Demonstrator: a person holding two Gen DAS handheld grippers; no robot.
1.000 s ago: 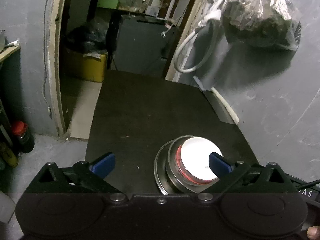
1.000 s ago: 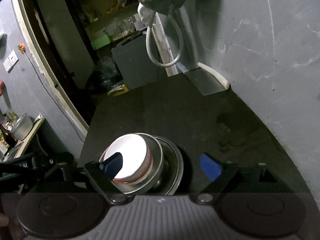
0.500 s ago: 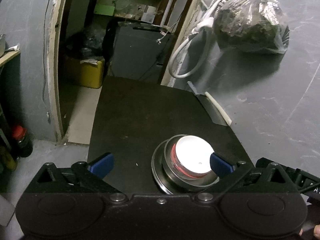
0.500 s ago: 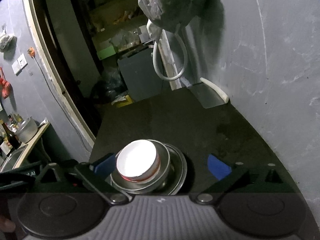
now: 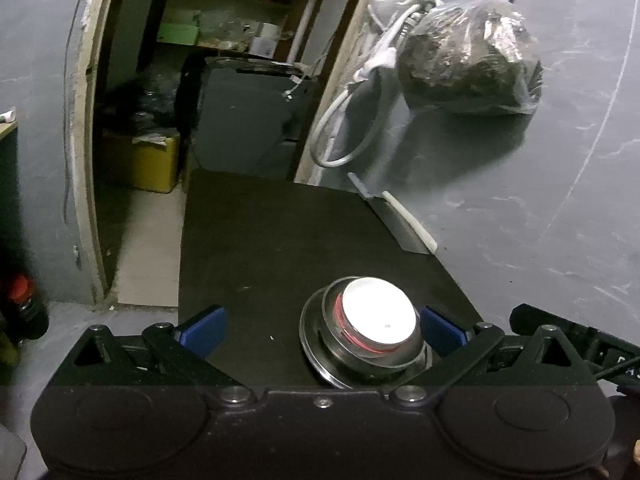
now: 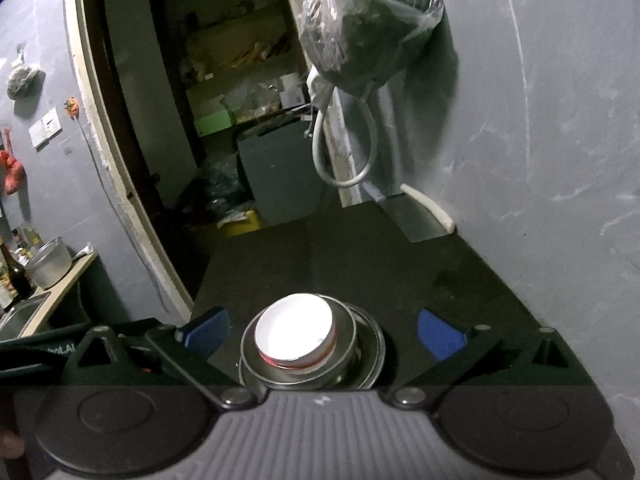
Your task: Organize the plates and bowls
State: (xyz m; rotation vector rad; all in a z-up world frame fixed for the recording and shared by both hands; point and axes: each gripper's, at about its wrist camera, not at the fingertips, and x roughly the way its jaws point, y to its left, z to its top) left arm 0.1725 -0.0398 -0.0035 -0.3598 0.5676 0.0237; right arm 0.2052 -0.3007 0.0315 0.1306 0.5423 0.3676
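Close beneath both cameras, on the near part of the dark matte worktop [image 6: 400,264], sits the task's stack: a white shallow bowl with a red band [image 6: 294,330] nested in a steel bowl [image 6: 344,346], which rests on a round steel plate [image 6: 376,350]. The right tool [image 6: 322,334] has just been opening and now stands as wide as it goes, its blue pads apart on either side of the stack and touching nothing. The left tool [image 5: 322,326] is likewise spread wide and empty; its right-hand pad sits just beside the steel bowl's wall, though whether it touches cannot be told.

The chief risk is that pad: a sideways drift of the left tool could nudge the stack, and smooth steel on a plate would probably slide or rock, tipping the white bowl off its seat. The stack also seems to lie near the worktop's front edge, so a careless pull-back of either tool might drag it toward the drop.

Farther off, a cleaver with a pale handle [image 6: 426,210] leans at the worktop's back corner against the grey wall [image 6: 540,160]; anything pushed that way could knock it down. Above hang a clear plastic bag of dark contents [image 6: 360,20] and a looped white hose [image 6: 344,152], well apart from the work.
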